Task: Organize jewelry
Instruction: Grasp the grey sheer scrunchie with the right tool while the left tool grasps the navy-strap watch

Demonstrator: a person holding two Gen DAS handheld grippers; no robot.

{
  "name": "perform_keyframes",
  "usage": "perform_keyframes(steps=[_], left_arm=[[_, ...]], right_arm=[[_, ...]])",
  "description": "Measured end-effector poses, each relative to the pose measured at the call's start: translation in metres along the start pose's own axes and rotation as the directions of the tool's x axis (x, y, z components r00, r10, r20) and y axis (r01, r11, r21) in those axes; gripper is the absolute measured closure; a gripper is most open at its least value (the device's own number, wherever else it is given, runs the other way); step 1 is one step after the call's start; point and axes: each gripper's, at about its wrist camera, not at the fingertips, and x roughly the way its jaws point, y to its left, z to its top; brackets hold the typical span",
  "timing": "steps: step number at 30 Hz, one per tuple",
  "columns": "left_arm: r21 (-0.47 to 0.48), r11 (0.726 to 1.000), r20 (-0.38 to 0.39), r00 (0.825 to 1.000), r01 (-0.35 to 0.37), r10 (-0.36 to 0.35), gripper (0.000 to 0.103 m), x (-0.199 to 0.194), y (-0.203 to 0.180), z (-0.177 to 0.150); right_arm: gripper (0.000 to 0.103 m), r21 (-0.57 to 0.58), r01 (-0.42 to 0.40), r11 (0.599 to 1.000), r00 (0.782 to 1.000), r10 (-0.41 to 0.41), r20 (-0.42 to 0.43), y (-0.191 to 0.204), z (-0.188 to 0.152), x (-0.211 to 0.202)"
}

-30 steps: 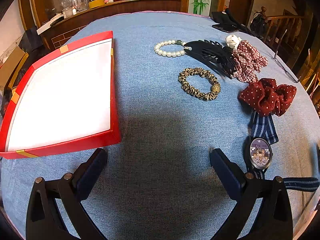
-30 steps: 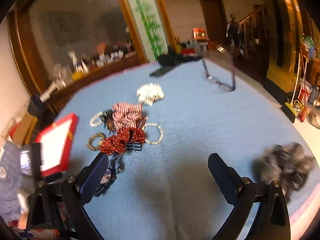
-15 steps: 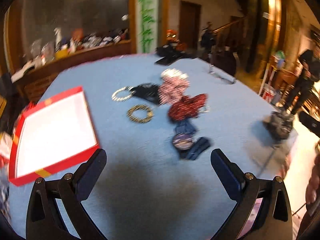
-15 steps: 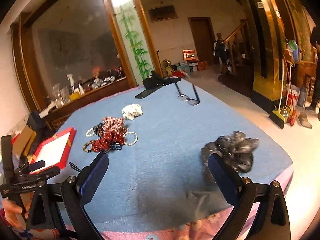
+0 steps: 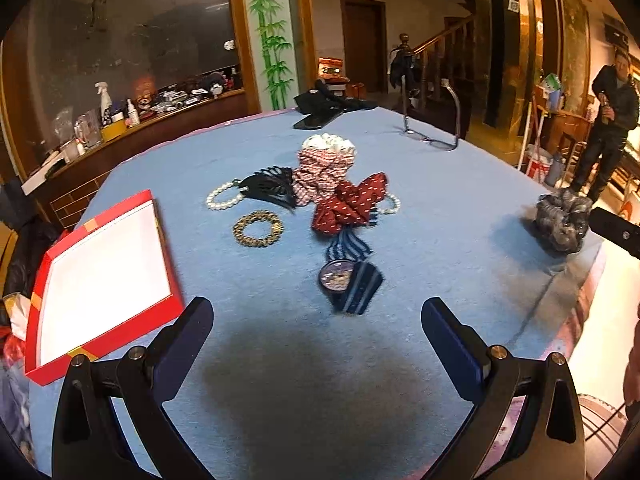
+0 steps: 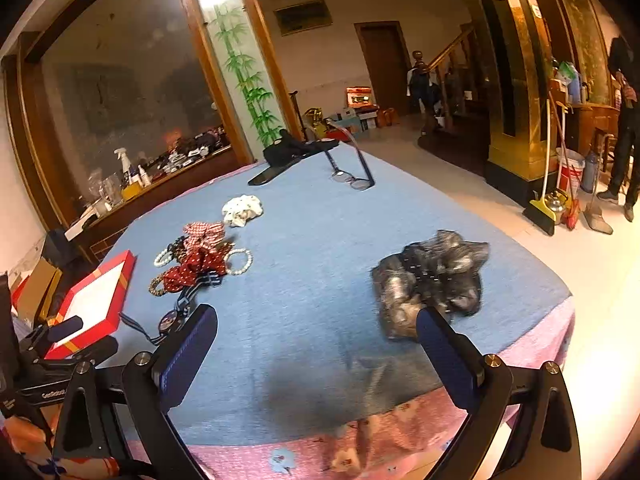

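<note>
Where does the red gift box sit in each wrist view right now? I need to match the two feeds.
Left wrist: red box fills the left side, just beyond the left claw's left finger.
Right wrist: same box small, at the left edge, table's near-left corner.
Shared landmark: red dotted bow, right of the box.

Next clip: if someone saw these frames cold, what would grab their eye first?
Probably the red box with its bare white inside, at the left edge of the blue tablecloth. Next, the heap in the middle: a red dotted scrunchie against a checked one, a black hair claw, a pearl bracelet and a gold scrunchie. A dark grey scrunchie lies alone near the right edge; both the left gripper and right gripper are open and empty.
</note>
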Motion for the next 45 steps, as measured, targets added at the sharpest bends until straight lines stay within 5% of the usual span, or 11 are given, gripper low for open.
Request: perform_keyframes(steps=[16,34,45], left_arm=[[-0.002,0.999,-0.044,0.998,-0.046,0.046,0.0,0.013,0.009,-0.007],[-0.017,1.0,-0.076,0.997,-0.026,0.024,0.0,0.026,0.01,0.003],[-0.093,0.996,-0.071,0.997,0.016,-0.023,0.0,0.026,0.026,0.015]], right_arm=[[0.001,-0.069,0.01,0.998,0.999,-0.014,-0.052,0.03,-0.009,0.017],[0.001,-0.002,0.156,0.988,0.987,-0.156,-0.046,-0.015,0.004,0.021],[0.001,0.161,0.208,0.965,0.978,-0.203,-0.047,-0.074,0.013,0.007]])
